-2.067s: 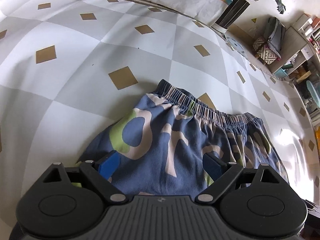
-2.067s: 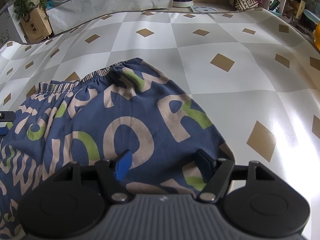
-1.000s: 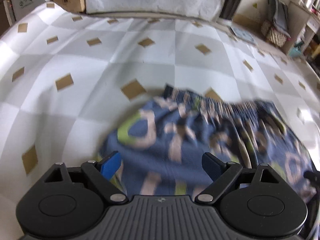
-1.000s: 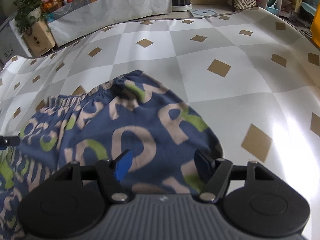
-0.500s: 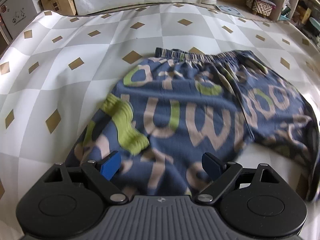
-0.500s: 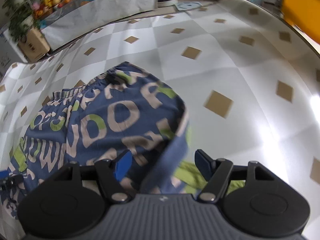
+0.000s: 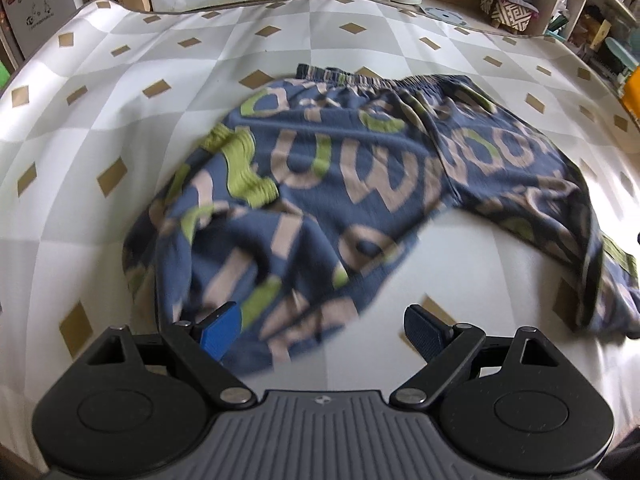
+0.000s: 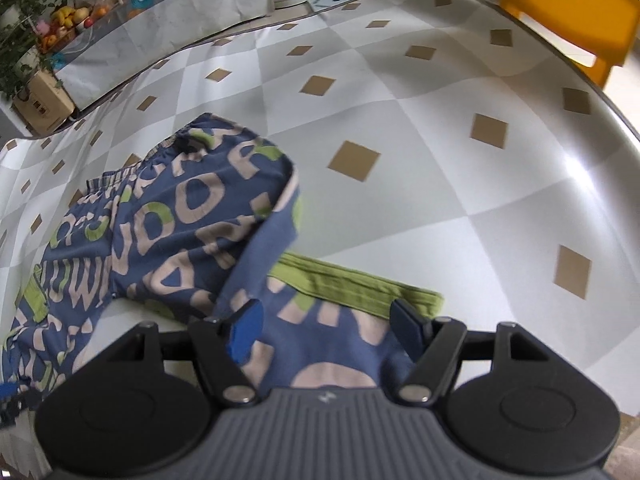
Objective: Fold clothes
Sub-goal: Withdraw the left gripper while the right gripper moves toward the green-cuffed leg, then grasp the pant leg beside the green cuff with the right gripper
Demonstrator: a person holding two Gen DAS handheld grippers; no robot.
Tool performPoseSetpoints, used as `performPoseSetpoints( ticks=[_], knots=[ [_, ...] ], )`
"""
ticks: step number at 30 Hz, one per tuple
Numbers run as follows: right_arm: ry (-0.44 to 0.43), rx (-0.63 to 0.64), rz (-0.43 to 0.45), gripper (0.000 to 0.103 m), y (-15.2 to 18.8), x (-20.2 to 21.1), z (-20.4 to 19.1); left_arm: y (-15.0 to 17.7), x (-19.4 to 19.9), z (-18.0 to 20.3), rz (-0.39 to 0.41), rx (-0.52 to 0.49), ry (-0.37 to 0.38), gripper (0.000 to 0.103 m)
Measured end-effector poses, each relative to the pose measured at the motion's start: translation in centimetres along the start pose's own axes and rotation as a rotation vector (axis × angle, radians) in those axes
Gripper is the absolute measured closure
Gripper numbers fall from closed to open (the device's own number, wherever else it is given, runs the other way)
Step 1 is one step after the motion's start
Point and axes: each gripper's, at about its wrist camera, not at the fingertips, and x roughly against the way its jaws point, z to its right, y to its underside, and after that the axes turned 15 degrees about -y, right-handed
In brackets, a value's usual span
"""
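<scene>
Blue trousers (image 7: 360, 184) lie spread on checked mat (image 7: 120, 92), waistband far from you, green cuffs nearest. Your left gripper (image 7: 324, 328) hovers over left trouser leg, jaws wide, nothing pinched. Your right gripper (image 8: 326, 328) straddles right trouser leg near cuff, jaws apart, not gripping.

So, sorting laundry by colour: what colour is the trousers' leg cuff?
Lime green cuff on navy trousers, clearest in the right wrist view.

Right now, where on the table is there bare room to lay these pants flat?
Bare table lies right of the pants, up to the yellow chair. There is more beyond the waistband and left of the pants. The near middle is crowded with bunched legs and green cuff.
</scene>
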Motion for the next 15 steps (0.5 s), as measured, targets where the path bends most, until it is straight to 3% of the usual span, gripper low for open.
performPoseSetpoints(
  ticks=[5, 8, 15],
  knots=[
    [0.039, 0.017, -0.034, 0.035, 0.2, -0.7, 0.7, 2.1, 0.6, 1.3, -0.018, -0.021, 0.038, 0.014],
    [0.039, 0.031, -0.047, 0.034, 0.2, -1.4, 1.0, 2.1, 0.6, 2.5, -0.002, -0.061, 0.031, 0.014],
    [0.06, 0.075, -0.069, 0.032, -0.2, -3.5, 1.1, 1.2, -0.5, 3.6, -0.032, -0.045, 0.05, 0.014]
  ],
)
